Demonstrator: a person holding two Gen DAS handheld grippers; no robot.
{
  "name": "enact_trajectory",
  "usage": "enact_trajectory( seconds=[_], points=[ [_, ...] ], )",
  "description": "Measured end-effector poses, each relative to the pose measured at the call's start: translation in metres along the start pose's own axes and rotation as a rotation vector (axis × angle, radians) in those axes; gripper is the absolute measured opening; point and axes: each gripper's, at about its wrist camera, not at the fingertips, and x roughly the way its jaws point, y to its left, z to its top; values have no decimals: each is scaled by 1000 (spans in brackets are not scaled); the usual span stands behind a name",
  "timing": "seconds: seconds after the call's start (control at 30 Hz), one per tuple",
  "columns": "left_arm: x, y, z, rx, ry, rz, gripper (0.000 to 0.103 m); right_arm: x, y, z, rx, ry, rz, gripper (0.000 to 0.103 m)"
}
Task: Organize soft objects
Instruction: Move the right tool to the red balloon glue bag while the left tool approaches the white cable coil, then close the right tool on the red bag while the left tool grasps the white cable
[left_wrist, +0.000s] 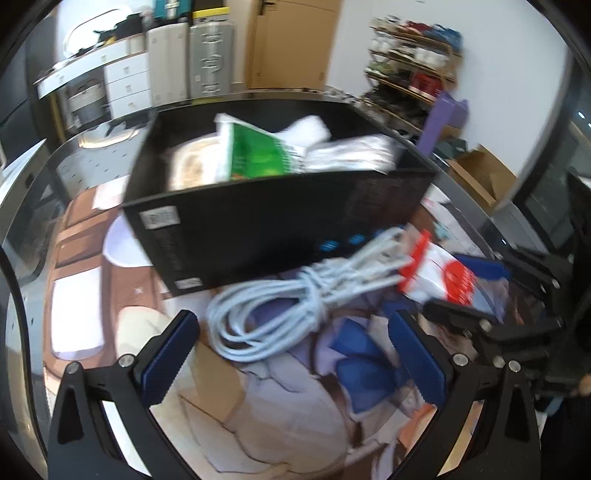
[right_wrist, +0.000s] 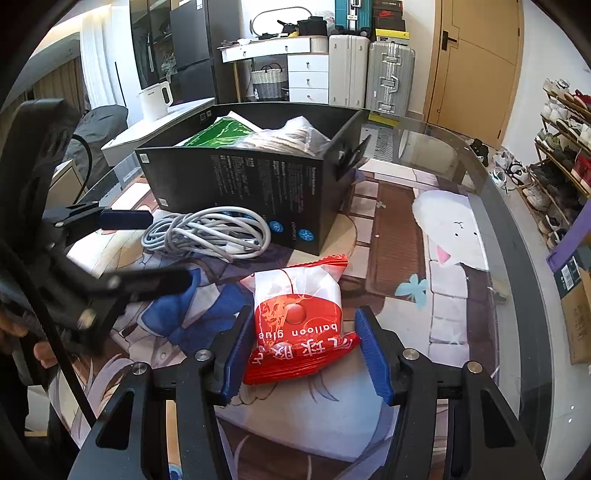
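Balloon glue packet (right_wrist: 298, 319) is laid lengthwise between the wide-open right tool (right_wrist: 307, 358), sealed ends near and far; left tool (left_wrist: 295, 363) is spread wide, empty.

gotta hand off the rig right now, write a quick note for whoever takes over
Left gripper: open, empty, in front of the white cable bundle.
Right gripper: open, fingers on either side of the red and white balloon glue packet, not closed on it.
Black box: already holds a green packet and a clear bag.
Left: packet and cable lie on the mat in front of the box, not yet in it.
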Motion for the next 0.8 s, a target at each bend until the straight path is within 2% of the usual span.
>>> enact_trajectory(
  seconds=[0.23,0.37,0.6,0.67,0.7,0.8],
  points=[
    [-4,-25,-6,99,26,-58,103,-3,-7,-2,16,3,-11,56],
    [-5,-26,0,102,5,-19,103,-4,-11,-4,24,4,-15,56],
    [6,-29,13,125,17,-30,101,-6,-13,-5,26,5,-15,56],
    [7,-32,15,135,20,-53,99,-6,-13,-5,28,5,-16,56],
    [7,-34,15,143,20,-66,94,-6,-14,-5,29,4,-16,56],
    [8,-38,18,167,14,-50,87,-6,-17,-6,34,3,-13,56]
  ],
)
